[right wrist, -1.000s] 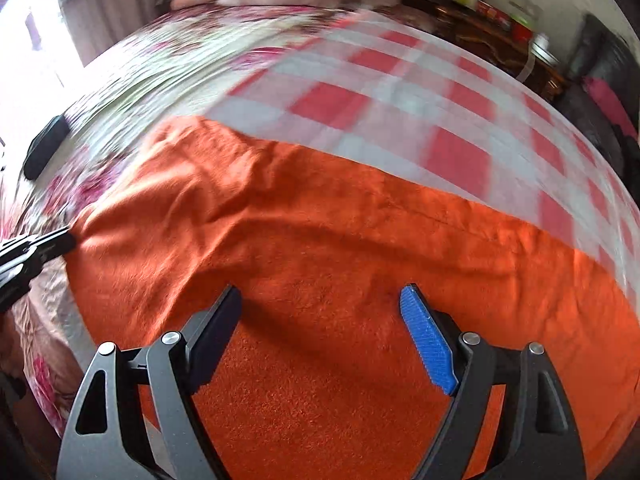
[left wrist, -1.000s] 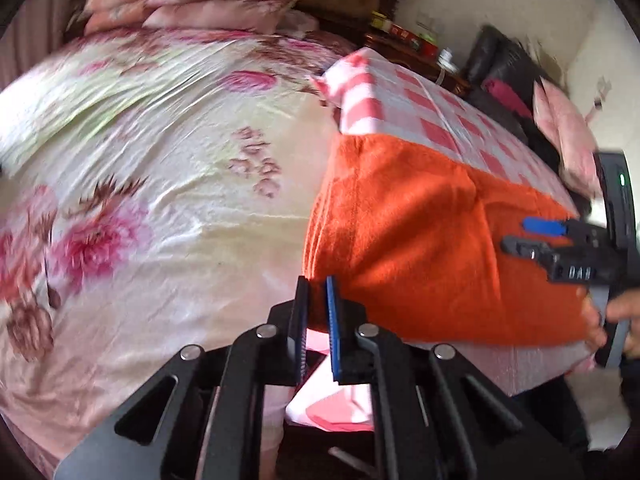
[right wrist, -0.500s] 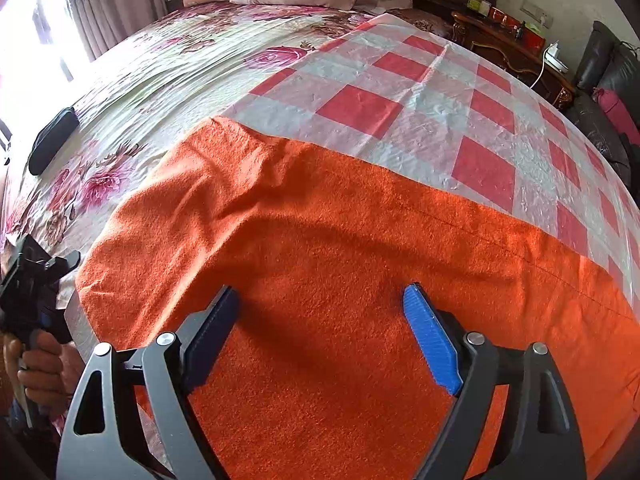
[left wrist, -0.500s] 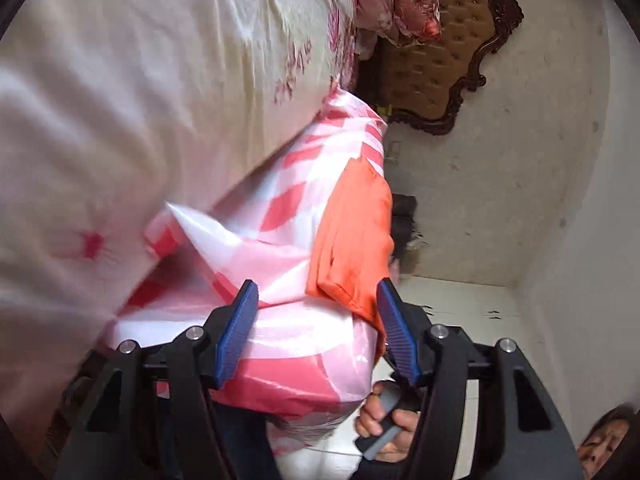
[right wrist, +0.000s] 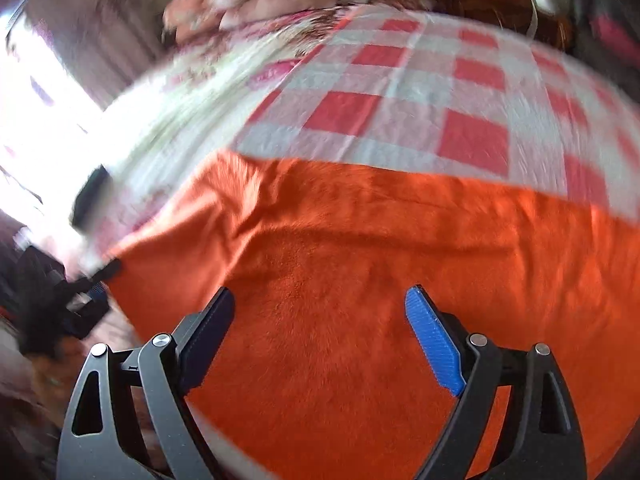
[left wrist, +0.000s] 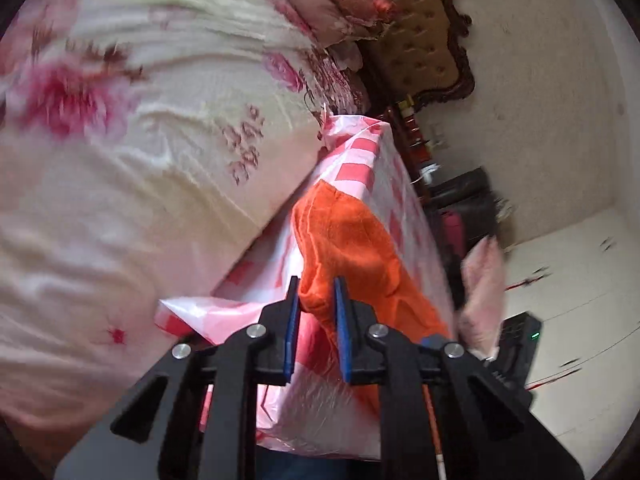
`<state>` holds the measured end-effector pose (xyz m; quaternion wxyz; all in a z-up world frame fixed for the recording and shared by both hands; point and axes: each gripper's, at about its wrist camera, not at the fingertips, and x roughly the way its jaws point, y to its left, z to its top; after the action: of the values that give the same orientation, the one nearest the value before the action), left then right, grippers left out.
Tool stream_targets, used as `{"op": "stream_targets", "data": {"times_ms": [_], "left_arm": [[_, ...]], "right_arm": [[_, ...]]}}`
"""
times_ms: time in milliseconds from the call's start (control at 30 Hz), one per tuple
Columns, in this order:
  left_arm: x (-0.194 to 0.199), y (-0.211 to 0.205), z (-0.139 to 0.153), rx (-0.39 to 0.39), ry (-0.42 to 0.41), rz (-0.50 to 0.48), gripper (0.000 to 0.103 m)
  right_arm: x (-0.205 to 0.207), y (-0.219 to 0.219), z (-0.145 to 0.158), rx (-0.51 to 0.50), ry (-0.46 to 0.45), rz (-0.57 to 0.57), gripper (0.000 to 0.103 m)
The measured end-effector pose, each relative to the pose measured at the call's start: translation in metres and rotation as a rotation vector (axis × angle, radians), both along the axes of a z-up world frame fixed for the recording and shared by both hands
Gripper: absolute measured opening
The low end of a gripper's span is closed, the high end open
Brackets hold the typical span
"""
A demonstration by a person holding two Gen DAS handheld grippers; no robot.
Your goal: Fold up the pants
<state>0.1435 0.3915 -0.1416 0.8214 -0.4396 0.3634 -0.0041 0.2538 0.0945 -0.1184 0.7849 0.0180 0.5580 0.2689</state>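
Note:
The orange pants (right wrist: 360, 280) lie folded on a red-and-white checked sheet (right wrist: 472, 92) at the bed's near edge. In the left wrist view my left gripper (left wrist: 316, 300) is shut on the near left corner of the orange pants (left wrist: 352, 248), with cloth pinched between the blue pads. My right gripper (right wrist: 320, 312) is open, its jaws wide apart just above the middle of the pants, holding nothing. The left gripper (right wrist: 92, 284) shows at the pants' left corner in the right wrist view.
A floral bedspread (left wrist: 140, 140) covers the bed, with pillows (left wrist: 340, 8) and a tufted headboard (left wrist: 424, 48) at its head. A black object (right wrist: 90, 196) lies on the bedspread left of the pants. A nightstand (right wrist: 500, 4) stands beyond the bed.
My left gripper swung to the pants' corner, opened, then closed on the cloth. My right gripper stayed open over the pants and shifted slightly; its view is blurred now.

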Motion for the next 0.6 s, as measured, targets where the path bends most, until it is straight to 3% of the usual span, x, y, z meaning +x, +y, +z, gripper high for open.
{"op": "stream_targets", "data": {"times_ms": [100,133,233,367,467,533,600], "left_arm": [[0.016,-0.049,0.06,0.416,0.077,-0.029,0.008],[0.024,-0.076,0.08,0.592,0.102,-0.046,0.008],[0.047,-0.157,0.116,0.962,0.087,-0.137,0.008],[0.068,-0.284,0.123,1.252,-0.03,-0.316,0.008],[0.057,-0.394,0.082,1.442,-0.142,-0.527,0.007],[0.042,-0.441,0.05,1.497,-0.18,-0.64,0.007],[0.032,-0.465,0.02,1.504,-0.177,-0.687,0.007]], "right_arm": [[0.011,-0.056,0.006,0.119,0.095,-0.116,0.084],[0.013,-0.071,0.007,0.151,0.121,-0.141,0.084],[0.019,-0.131,0.009,0.285,0.201,-0.228,0.084],[0.018,-0.202,0.01,0.386,0.227,-0.333,0.084],[0.009,-0.245,0.003,0.427,0.25,-0.392,0.084],[0.005,-0.264,-0.004,0.447,0.269,-0.415,0.084],[0.001,-0.279,-0.012,0.46,0.29,-0.428,0.084]]}}
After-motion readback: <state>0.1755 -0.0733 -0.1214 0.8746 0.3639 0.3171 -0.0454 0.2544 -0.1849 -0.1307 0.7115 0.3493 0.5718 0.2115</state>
